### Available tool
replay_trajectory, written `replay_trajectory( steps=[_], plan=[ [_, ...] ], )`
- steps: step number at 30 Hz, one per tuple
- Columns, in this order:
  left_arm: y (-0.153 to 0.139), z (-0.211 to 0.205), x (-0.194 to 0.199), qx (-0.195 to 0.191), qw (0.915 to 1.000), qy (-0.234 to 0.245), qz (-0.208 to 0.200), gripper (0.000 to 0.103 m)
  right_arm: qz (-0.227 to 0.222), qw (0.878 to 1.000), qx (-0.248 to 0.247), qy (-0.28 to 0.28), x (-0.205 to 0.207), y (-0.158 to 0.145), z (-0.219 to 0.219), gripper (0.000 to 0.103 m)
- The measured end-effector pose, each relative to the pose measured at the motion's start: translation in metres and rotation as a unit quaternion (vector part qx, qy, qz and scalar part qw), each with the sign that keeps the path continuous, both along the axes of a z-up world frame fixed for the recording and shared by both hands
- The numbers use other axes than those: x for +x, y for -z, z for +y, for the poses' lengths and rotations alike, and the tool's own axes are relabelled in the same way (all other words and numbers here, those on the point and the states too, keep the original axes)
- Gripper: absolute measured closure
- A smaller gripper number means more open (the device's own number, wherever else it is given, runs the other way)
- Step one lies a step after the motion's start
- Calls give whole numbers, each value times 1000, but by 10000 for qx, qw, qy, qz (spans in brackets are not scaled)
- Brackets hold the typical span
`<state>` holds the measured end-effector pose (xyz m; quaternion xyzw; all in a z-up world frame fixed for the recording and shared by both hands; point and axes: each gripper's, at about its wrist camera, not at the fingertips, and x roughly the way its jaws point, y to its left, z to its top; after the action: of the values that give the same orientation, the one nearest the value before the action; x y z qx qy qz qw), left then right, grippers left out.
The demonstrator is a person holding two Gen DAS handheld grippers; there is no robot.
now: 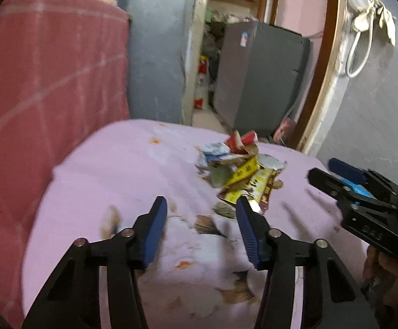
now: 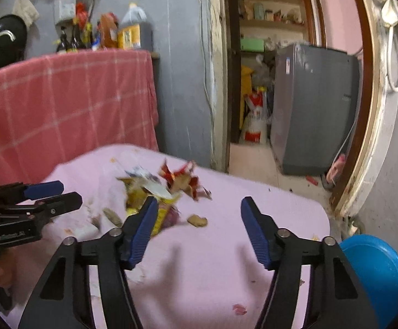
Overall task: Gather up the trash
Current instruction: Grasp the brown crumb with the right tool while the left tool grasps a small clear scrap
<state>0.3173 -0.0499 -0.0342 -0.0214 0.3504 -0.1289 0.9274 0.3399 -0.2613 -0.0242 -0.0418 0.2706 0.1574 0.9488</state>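
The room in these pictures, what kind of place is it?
Probably a lived-in room of a small home. A bed with a pink sheet carries a pile of wrappers, bottles stand behind a red checked cloth, and a doorway shows pantry shelves and a grey appliance.

Under my tongs is a bed or table spread with a pink printed sheet, the same sheet in my right view; I cannot tell which kind of furniture it covers; toward its far edge lies a heap of crumpled wrappers, yellow, red, white and silver, touching and overlapping one another; just beside the heap, on the sheet, sits a small brown scrap; a folded brownish piece lies at the near side of the heap; the sheet's print shows scattered orange and brown marks.
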Motion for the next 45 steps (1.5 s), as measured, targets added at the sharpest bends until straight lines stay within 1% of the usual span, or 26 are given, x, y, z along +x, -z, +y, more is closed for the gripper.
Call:
replay_trajectory(
  steps=[1, 3, 5, 6, 11, 13, 17, 21, 25, 28, 29, 30, 31, 35, 39, 41, 45],
  plan=[
    [2, -2, 3, -18, 10000, 50, 68, 62, 116, 9999, 1, -15, 6, 3, -1, 47],
    [6, -8, 11, -16, 9996, 145, 250, 65, 370, 9993, 11, -46, 17, 9, -3, 54],
    [10, -13, 18, 35, 9988, 245, 426, 70, 562, 9984, -55, -80, 27, 15, -4, 57],
    [11, -14, 19, 55, 9985, 273, 476, 71, 648, 9978, -65, -110, 32, 18, -4, 58],
    [15, -19, 30, 182, 9967, 389, 691, 71, 1081, 9937, -91, -282, 51, 31, 0, 59],
    [16, -19, 33, 219, 9959, 407, 780, 71, 1181, 9924, -126, -329, 56, 36, 2, 59],
    [19, -22, 39, 178, 9952, 428, 857, 71, 1362, 9897, -164, -420, 63, 42, 5, 60],
    [18, -27, 47, 213, 9949, 461, 872, 71, 1470, 9880, -154, -446, 68, 45, 6, 60],
    [18, -28, 56, 163, 9942, 488, 942, 71, 1504, 9875, -152, -452, 71, 46, 7, 60],
    [19, -28, 62, 146, 9934, 507, 1016, 73, 1544, 9867, -184, -466, 72, 47, 8, 60],
    [19, -28, 63, 140, 9931, 532, 1035, 76, 1557, 9865, -194, -470, 72, 47, 8, 60],
    [20, -29, 64, 120, 9924, 591, 1073, 84, 1575, 9862, -195, -472, 74, 48, 9, 61],
    [22, -29, 65, 62, 9909, 674, 1162, 88, 1585, 9860, -189, -473, 74, 48, 8, 62],
    [23, -31, 63, 90, 9901, 669, 1232, 89, 1598, 9856, -225, -500, 74, 49, 11, 71],
    [21, -33, 61, 164, 9906, 641, 1198, 89, 1591, 9854, -245, -550, 72, 49, 13, 83],
    [20, -32, 59, 138, 9910, 607, 1186, 90, 1594, 9855, -193, -542, 71, 48, 10, 84],
    [18, -26, 51, -46, 9918, 539, 1155, 90, 1523, 9871, -88, -489, 64, 44, 5, 85]
  ],
)
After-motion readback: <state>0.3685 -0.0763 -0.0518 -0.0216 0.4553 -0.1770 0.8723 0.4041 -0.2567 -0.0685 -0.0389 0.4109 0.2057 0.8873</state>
